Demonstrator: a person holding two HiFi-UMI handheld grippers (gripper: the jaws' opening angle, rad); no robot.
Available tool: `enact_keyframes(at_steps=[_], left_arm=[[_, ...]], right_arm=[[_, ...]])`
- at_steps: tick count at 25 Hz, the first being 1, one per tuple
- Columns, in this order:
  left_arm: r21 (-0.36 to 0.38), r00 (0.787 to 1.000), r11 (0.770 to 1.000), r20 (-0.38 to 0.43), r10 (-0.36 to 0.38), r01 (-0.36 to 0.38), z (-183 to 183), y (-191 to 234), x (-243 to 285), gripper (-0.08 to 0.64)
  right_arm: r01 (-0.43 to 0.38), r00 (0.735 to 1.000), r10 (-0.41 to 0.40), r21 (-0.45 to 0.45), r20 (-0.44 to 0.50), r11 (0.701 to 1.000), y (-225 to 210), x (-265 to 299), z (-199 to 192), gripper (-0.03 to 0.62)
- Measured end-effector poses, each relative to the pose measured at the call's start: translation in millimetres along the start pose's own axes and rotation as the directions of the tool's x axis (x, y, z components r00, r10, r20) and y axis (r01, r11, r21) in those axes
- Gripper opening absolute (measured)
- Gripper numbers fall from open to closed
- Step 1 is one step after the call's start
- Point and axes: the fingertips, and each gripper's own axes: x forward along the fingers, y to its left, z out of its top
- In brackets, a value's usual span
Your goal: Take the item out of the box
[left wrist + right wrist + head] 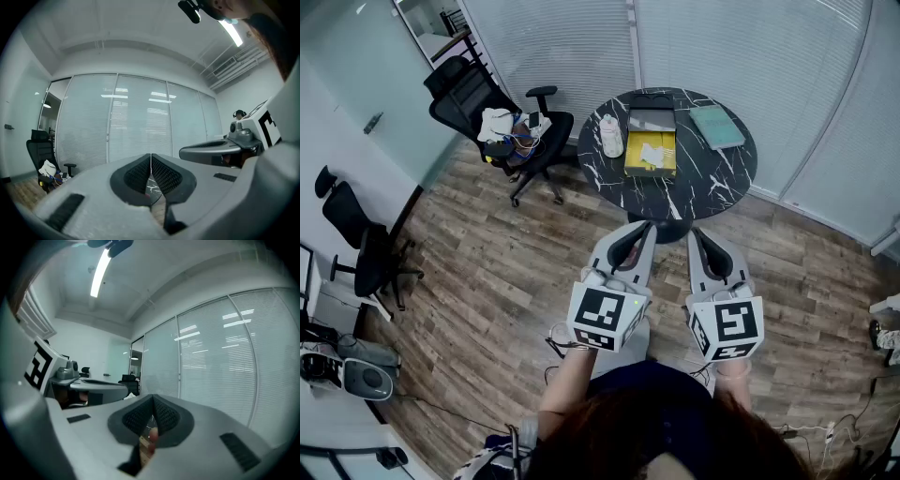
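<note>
Yellow box (651,153) on marble table (712,183), upper centre of frame, long axis running away from person. Left gripper (639,234) and right gripper (700,240) at lower centre, jaws closed on nothing, well apart from box. Box lies ahead; left gripper looks slightly nearer.

Round worktop (712,183), upper centre of the head view: black stone-look top with white veining, standing on a wood-plank floor (487,281).

Lying on it:
- Middle: open yellow box (667,167), flat on the top, with a pale item (649,152) inside.
- Touching the box's upper edge: a grey flap or lid (652,119). Cannot tell whether it is joined to the box.
- Right of the box, apart from it: a teal book (717,127), lying flat and slightly skewed.
- Left of the box, just beside it: a white bottle-like object (610,136), too small to identify.
</note>
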Motion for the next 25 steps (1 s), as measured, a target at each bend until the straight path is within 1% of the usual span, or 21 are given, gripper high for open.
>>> enact_keyframes(at_steps=[7,13,17,25], left_arm=[[-0.009,1.0,1.0,-0.007,-0.01,0.01,-0.7,17.4,17.3,0.027],[0.013,1.0,1.0,-0.022,-0.021,0.022,-6.7,31.5,33.8,0.026],[0.012,1.0,1.0,-0.002,-0.028,0.028,-5.3,43.9,44.4,0.026],[-0.004,0.999,0.999,-0.002,-0.046,0.046,-8.4,65.8,63.8,0.026]], right_arm=[[0.008,1.0,-0.008,0.012,0.004,1.0,-8.4,21.6,1.9,0.023],[0.004,1.0,-0.004,0.01,-0.014,1.0,-12.8,46.1,-1.7,0.023],[0.004,1.0,-0.004,0.006,-0.031,1.0,-13.8,63.1,-5.3,0.023],[0.005,0.998,-0.006,-0.008,-0.055,1.0,-17.4,95.6,-6.6,0.023]])
